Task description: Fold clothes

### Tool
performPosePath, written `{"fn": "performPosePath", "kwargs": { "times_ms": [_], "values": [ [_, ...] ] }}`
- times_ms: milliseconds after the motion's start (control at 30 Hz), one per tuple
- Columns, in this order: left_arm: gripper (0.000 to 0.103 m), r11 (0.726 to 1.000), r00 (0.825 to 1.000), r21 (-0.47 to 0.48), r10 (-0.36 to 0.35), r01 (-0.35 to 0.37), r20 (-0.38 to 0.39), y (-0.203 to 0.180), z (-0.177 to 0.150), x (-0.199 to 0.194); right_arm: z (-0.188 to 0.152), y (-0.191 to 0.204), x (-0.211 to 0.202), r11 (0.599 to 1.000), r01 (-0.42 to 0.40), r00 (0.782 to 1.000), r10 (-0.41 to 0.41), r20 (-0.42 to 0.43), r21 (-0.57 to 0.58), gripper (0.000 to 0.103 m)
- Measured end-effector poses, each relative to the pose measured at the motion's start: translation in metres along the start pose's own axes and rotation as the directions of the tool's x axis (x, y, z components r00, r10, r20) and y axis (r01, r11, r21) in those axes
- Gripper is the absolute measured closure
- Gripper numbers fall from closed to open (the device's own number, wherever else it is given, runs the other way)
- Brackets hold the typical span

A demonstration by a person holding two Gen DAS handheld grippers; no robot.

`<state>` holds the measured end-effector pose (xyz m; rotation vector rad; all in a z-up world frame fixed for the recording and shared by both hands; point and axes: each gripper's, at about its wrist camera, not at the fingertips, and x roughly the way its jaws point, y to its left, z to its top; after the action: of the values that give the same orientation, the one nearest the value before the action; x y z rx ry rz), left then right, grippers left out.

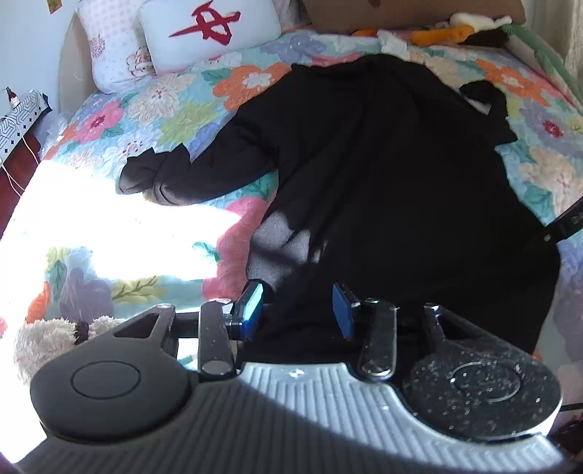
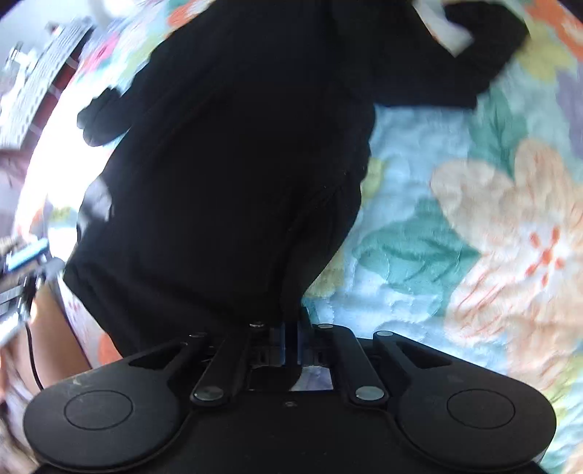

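A black long-sleeved garment (image 1: pixel 382 175) lies spread on a floral quilt (image 1: pixel 153 109), one sleeve (image 1: pixel 175 175) reaching left. My left gripper (image 1: pixel 298 308) is open, its blue pads either side of the garment's near hem. In the right wrist view the same black garment (image 2: pixel 226 175) fills the middle. My right gripper (image 2: pixel 289 339) is shut on the garment's edge, with cloth bunched between the pads. The left gripper shows blurred at the left edge of the right wrist view (image 2: pixel 25 262). The right gripper's arm pokes in at the right edge of the left wrist view (image 1: pixel 564 222).
Two pillows (image 1: pixel 204 32) sit at the head of the bed. Plush toys (image 1: pixel 462 29) lie at the far right. A fluffy white thing (image 1: pixel 47 339) lies near the left. A patterned nightstand (image 1: pixel 18 120) stands beside the bed. Strong sunlight falls on the quilt's left.
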<state>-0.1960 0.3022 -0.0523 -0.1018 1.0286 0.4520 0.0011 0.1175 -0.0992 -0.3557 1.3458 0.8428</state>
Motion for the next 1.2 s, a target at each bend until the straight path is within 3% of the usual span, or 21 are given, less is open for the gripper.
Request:
{"fn": "performPosePath", "kwargs": {
  "times_ms": [67,100,200,267,333,433,500,533,600,700,733,800,867,1033,1133,1200],
  "values": [
    [0.059,0.998,0.999,-0.051,-0.024,0.022,-0.037,0.011,-0.002,0.01,-0.01,0.008,-0.015,0.97,0.205,0.979,-0.203,0.031,-0.131,0.098],
    [0.054,0.996,0.998,-0.087,-0.04,0.036,-0.04,0.017,-0.005,0.011,-0.016,0.007,-0.023,0.958,0.248,0.969,-0.245,0.039,-0.146,0.098],
    [0.051,0.992,0.996,-0.127,-0.029,0.018,-0.084,0.025,-0.008,0.02,-0.026,-0.007,-0.034,0.977,0.199,0.98,-0.199,0.01,-0.079,0.097],
    [0.048,0.993,0.991,-0.118,-0.02,0.005,-0.13,0.026,-0.005,0.028,-0.029,-0.007,-0.025,0.975,0.202,0.978,-0.206,-0.039,-0.094,0.097],
    [0.049,0.99,0.993,-0.14,-0.03,0.014,-0.11,0.034,0.002,0.024,-0.027,-0.002,-0.014,0.969,0.209,0.973,-0.22,-0.073,-0.135,0.097],
    [0.046,0.979,0.998,-0.198,-0.047,0.039,-0.035,0.058,0.019,0.009,-0.019,0.009,-0.021,0.933,0.313,0.949,-0.314,0.026,-0.174,0.086],
    [0.032,0.959,0.999,-0.282,-0.026,0.034,0.035,0.086,0.033,-0.001,-0.003,0.012,-0.04,0.924,0.375,0.921,-0.36,0.15,-0.081,0.078],
    [0.03,0.945,0.998,-0.325,-0.011,0.033,0.069,0.101,0.04,-0.005,0.007,0.014,-0.052,0.928,0.372,0.907,-0.363,0.214,-0.004,0.073],
    [0.03,0.91,0.996,-0.413,0.007,0.03,0.088,0.13,0.055,-0.006,0.024,0.032,-0.074,0.947,0.32,0.891,-0.313,0.33,0.034,0.066],
    [0.03,0.867,0.994,-0.496,0.003,0.051,0.108,0.169,0.072,0.0,0.045,0.079,-0.096,0.951,0.303,0.85,-0.244,0.466,-0.055,0.047],
    [0.03,0.854,0.996,-0.519,0.013,0.036,0.091,0.18,0.08,0.006,0.054,0.094,-0.097,0.954,0.286,0.85,-0.209,0.483,-0.089,0.047],
    [0.03,0.838,0.997,-0.544,0.059,-0.029,0.039,0.198,0.099,0.03,0.073,0.116,-0.09,0.969,0.203,0.874,-0.115,0.473,-0.138,0.047],
    [0.03,0.82,0.997,-0.567,0.076,-0.077,-0.024,0.217,0.106,0.055,0.094,0.133,-0.068,0.987,0.066,0.9,0.003,0.435,-0.145,0.048],
    [0.03,0.782,0.992,-0.619,0.0,-0.079,-0.126,0.248,0.101,0.113,0.124,0.207,0.003,0.987,-0.113,0.928,0.145,0.344,-0.111,0.049],
    [0.03,0.772,0.983,-0.614,0.08,-0.166,-0.164,0.255,0.1,0.144,0.123,0.225,0.029,0.986,-0.121,0.929,0.153,0.337,-0.114,0.049],
    [0.026,0.775,0.984,-0.608,0.11,-0.171,-0.138,0.257,0.099,0.164,0.124,0.228,0.038,0.987,-0.076,0.928,0.122,0.351,-0.141,0.049]
  ]
}}
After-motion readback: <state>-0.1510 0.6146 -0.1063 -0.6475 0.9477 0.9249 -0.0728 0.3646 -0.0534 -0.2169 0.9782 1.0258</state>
